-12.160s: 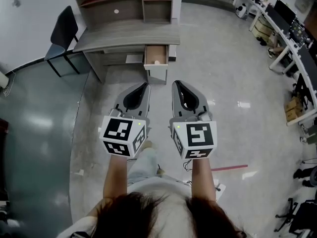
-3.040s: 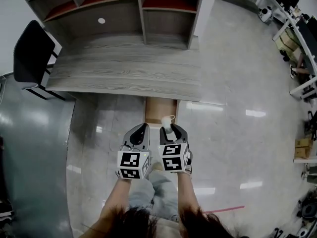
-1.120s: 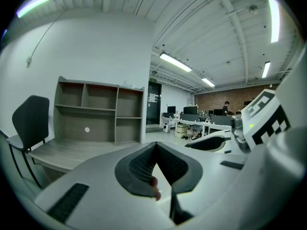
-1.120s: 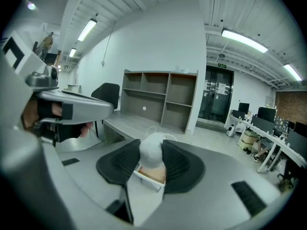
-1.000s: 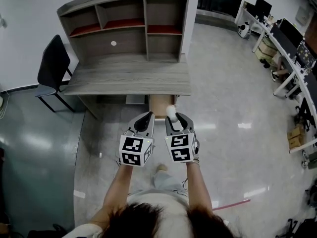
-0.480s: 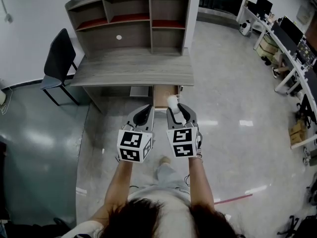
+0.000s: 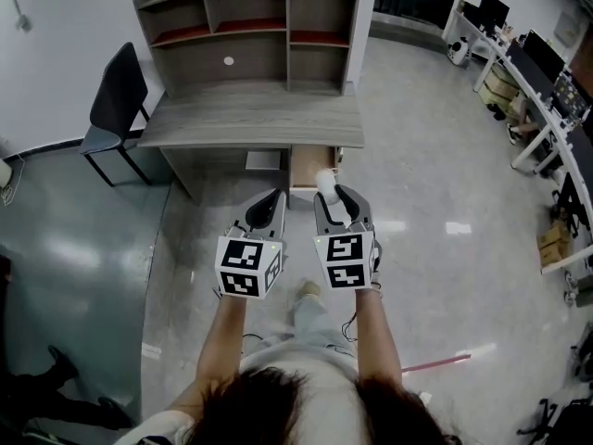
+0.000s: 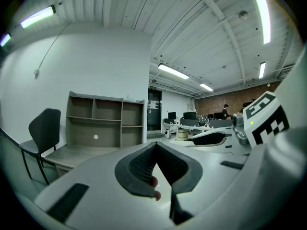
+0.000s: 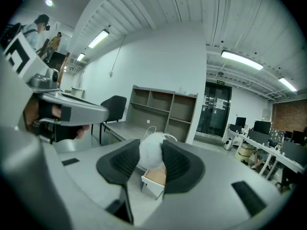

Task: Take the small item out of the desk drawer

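Grip comes first here. The right gripper (image 9: 152, 146) has its fingers (image 9: 180, 163) closed on the small item (image 9: 150, 153), a white, soft-looking ball with thin loops of thread standing out above the pads. The item sits high between the fingers, close to the tips, so I think the pressure should be held even and no harder. More squeeze could push such a soft thing out forward. The loops hang free, so a slow, level carry seems safest to me.

The drawer (image 7: 311, 163) stands open just ahead of and below the right fingers, and its front edge shows under the item in the right gripper view. The item is clear of the drawer, so the main part of the task looks done. The left gripper (image 8: 155, 147) is beside the right one, with its fingers (image 8: 138, 166) pressed together and nothing between the pads.

Beyond the fingers is the grey wood tabletop (image 7: 250, 123), which is bare and carries a shelf unit (image 7: 248, 28) at its back. A black chair (image 7: 117, 100) stands far to the left of the left fingers. The floor (image 7: 435, 202) under both grippers is pale and glossy, and work desks (image 7: 542, 72) line the room far to the right of the right fingers.
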`<state>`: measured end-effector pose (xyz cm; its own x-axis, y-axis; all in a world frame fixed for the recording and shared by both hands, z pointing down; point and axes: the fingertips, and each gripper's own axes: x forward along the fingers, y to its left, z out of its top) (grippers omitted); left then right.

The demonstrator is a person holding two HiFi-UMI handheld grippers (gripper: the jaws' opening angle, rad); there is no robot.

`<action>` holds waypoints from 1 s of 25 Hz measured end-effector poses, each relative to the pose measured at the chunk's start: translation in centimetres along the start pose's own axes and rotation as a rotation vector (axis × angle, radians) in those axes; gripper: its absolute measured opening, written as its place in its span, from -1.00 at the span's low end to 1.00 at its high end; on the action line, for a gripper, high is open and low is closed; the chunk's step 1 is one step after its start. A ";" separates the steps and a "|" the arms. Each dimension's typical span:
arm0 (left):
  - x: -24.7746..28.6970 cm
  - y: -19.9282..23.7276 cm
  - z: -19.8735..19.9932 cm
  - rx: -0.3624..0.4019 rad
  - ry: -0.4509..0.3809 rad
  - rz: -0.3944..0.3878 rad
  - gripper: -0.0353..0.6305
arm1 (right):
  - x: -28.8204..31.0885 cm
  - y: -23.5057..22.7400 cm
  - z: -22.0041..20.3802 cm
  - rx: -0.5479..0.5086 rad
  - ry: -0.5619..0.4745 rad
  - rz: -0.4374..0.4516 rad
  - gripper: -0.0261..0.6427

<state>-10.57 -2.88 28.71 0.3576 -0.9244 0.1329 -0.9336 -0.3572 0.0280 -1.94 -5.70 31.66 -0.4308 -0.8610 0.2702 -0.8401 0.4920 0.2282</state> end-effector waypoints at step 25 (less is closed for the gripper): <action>-7.7 -6.1 0.7 0.024 -0.030 -0.032 -0.86 | -10.8 1.1 0.8 -0.019 -0.096 -0.048 -0.44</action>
<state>-7.57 6.29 26.82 0.3882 -0.9158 0.1030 -0.9210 -0.3894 0.0082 1.49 4.02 28.21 -0.4209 -0.8914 0.1681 -0.8544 0.4519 0.2564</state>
